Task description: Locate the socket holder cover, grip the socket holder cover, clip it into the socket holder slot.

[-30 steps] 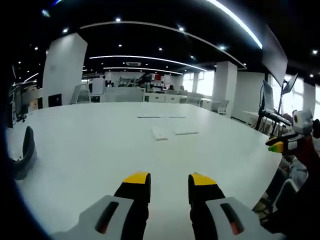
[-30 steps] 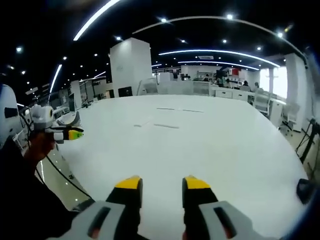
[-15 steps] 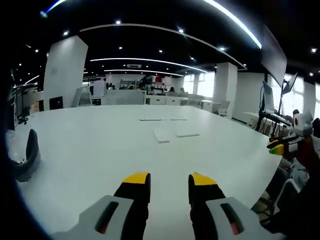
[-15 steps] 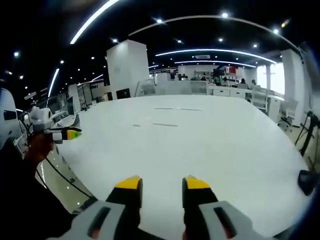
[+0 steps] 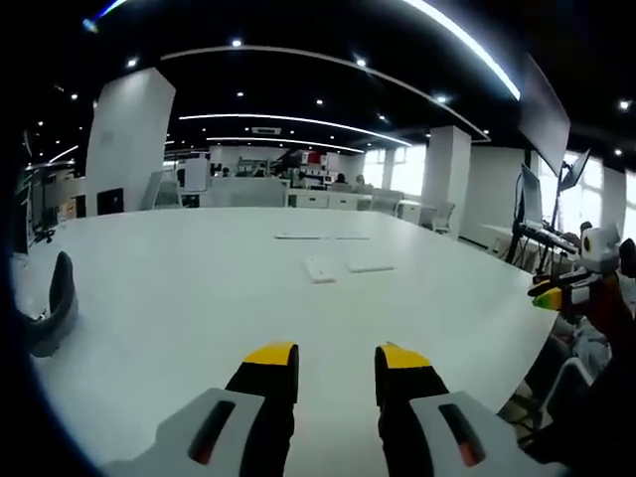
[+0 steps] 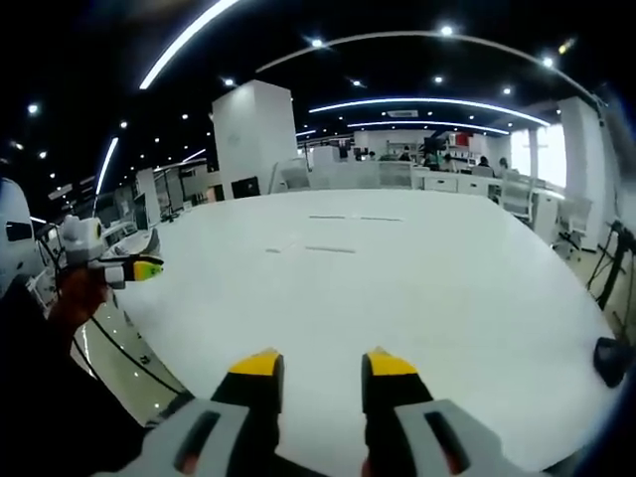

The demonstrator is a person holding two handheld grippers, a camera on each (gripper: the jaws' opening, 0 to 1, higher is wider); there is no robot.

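Two small flat white pieces, one (image 5: pixel 318 268) and another (image 5: pixel 370 265), lie mid-table in the left gripper view, with two thin white strips (image 5: pixel 298 236) farther back. I cannot tell which is the socket holder cover. My left gripper (image 5: pixel 336 358) hovers over the near table, open and holding nothing, well short of the pieces. In the right gripper view the same flat pieces (image 6: pixel 330 249) lie far ahead. My right gripper (image 6: pixel 322 365) is open and holding nothing above the table. Each gripper appears in the other's view: the right gripper (image 5: pixel 561 293) and the left gripper (image 6: pixel 119 268), each held off a table edge.
A large white table (image 5: pixel 179 288) spreads ahead in an open office. A dark curved object (image 5: pixel 55 318) sits at its left edge, and appears as the dark object (image 6: pixel 608 360) at the right. A person's dark sleeve (image 6: pixel 60 397) shows at lower left. Desks and pillars stand beyond.
Both views have shifted only slightly with the hands. The pieces on the table lie as before, and both grippers keep the same gap.
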